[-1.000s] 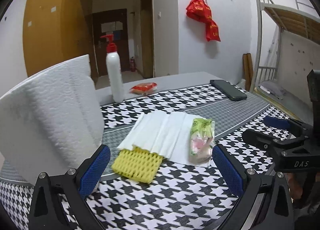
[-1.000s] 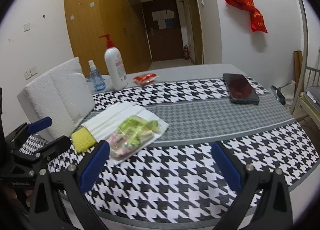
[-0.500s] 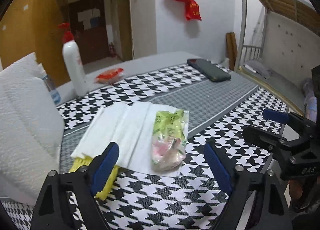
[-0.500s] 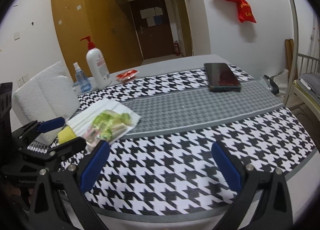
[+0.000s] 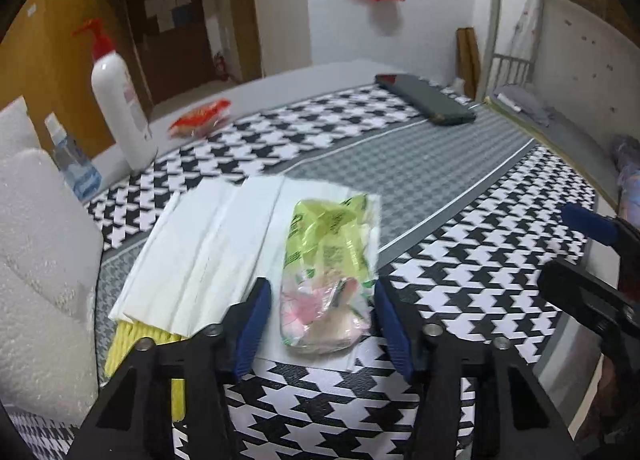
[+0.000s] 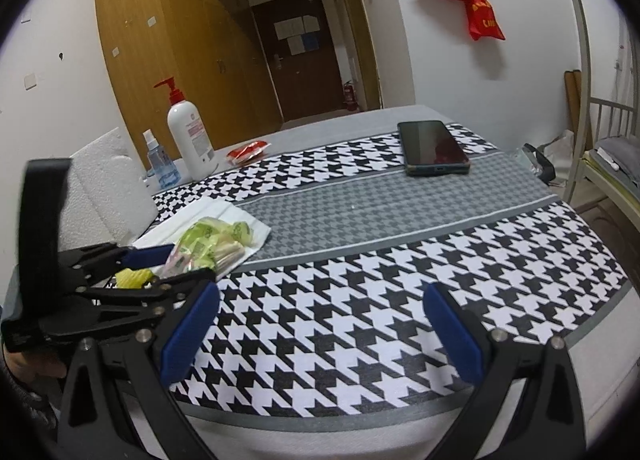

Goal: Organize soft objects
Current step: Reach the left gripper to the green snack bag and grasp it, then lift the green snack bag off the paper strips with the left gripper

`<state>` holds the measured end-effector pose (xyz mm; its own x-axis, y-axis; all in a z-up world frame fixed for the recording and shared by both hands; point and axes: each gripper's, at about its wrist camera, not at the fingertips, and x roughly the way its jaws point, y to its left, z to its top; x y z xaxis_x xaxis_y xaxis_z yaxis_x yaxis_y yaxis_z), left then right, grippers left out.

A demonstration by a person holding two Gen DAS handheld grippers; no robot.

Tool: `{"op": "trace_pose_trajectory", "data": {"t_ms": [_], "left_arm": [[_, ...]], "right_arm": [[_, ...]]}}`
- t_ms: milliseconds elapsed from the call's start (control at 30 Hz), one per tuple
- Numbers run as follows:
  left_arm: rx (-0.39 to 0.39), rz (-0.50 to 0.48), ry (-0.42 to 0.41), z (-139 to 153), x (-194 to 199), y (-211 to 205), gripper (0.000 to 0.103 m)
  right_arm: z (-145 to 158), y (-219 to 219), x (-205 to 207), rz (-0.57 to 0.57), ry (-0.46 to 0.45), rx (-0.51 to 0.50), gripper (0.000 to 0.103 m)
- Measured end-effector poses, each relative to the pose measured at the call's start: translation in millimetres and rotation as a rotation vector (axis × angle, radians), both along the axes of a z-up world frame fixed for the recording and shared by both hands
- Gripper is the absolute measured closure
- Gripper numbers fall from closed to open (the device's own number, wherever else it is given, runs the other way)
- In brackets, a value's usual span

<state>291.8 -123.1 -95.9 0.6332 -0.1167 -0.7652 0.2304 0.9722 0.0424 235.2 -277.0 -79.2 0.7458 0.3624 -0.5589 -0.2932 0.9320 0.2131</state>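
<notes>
A soft green and pink plastic packet lies on a stack of white tissues on the houndstooth table. A yellow foam net pokes out under the tissues. My left gripper is low over the table, jaws narrowed with one blue pad on each side of the packet's near end; I cannot tell whether they touch it. In the right wrist view the packet sits between the left gripper's fingers. My right gripper is open and empty above the table's near edge.
White foam blocks stand at the left. A white pump bottle, a small spray bottle and a red sachet are at the back. A phone lies far right. A bunk bed frame stands beyond the table.
My left gripper has moved right and forward, from facing the yellow foam net to straddling the packet, and its jaws have narrowed. The right gripper has shifted a little and stays open.
</notes>
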Motion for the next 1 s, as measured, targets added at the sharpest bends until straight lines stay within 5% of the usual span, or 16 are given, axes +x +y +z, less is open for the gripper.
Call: {"op": "trace_pose_trajectory", "data": {"t_ms": [600, 1000], "left_arm": [[-0.121, -0.035, -0.122, 41, -37, 18, 0.066], [-0.118, 0.036, -0.188, 51, -61, 55, 0.066]], "right_arm": [[7, 24, -3, 0.05, -0.015, -0.033, 0.0], [9, 55, 0, 0.12, -0.003, -0.039, 0.0]]}}
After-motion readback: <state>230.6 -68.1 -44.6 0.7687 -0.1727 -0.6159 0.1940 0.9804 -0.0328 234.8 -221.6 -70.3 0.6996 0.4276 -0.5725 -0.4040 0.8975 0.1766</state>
